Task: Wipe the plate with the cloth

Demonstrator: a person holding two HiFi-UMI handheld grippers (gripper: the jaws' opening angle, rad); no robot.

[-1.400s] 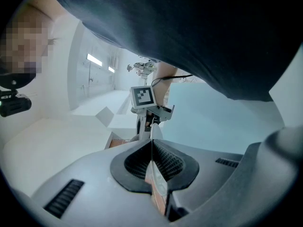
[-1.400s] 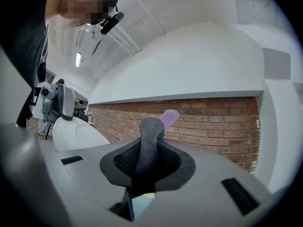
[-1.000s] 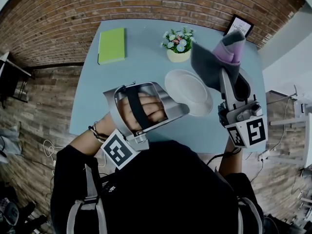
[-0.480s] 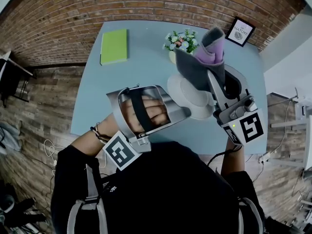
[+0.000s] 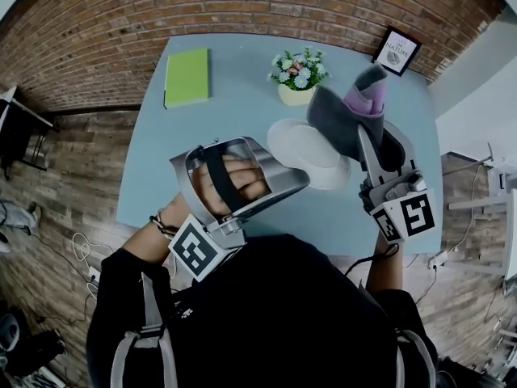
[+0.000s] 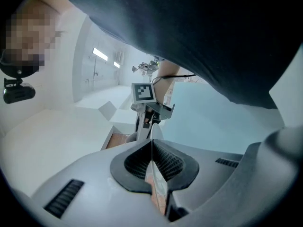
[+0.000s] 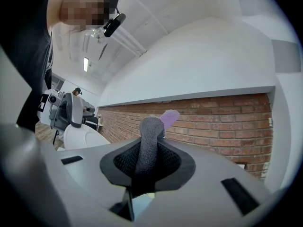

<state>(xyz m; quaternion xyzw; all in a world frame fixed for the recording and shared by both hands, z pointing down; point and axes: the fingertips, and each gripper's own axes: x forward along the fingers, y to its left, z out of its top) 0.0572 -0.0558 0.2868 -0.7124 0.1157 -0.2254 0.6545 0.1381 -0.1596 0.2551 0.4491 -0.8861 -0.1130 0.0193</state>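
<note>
Left hand-held gripper (image 5: 299, 183) clenched on plate (image 5: 311, 153) rim. Right hand-held gripper (image 5: 361, 133) grasping cloth (image 5: 339, 113) near plate, contact unclear. Wiping seemingly all left.

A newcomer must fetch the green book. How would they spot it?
Start at the blue table by the brick wall. At its far left corner lies the book, flat and alone: bright green, unlike the white plate and flower pot.

1. A pale blue table (image 5: 234, 103) stands against the brick wall.
2. A green notebook (image 5: 187, 77) lies flat at 10 o'clock.
3. A small pot of flowers (image 5: 297, 78) stands at 12 o'clock.
4. A framed picture (image 5: 397, 52) sits at the 2 o'clock corner.
</note>
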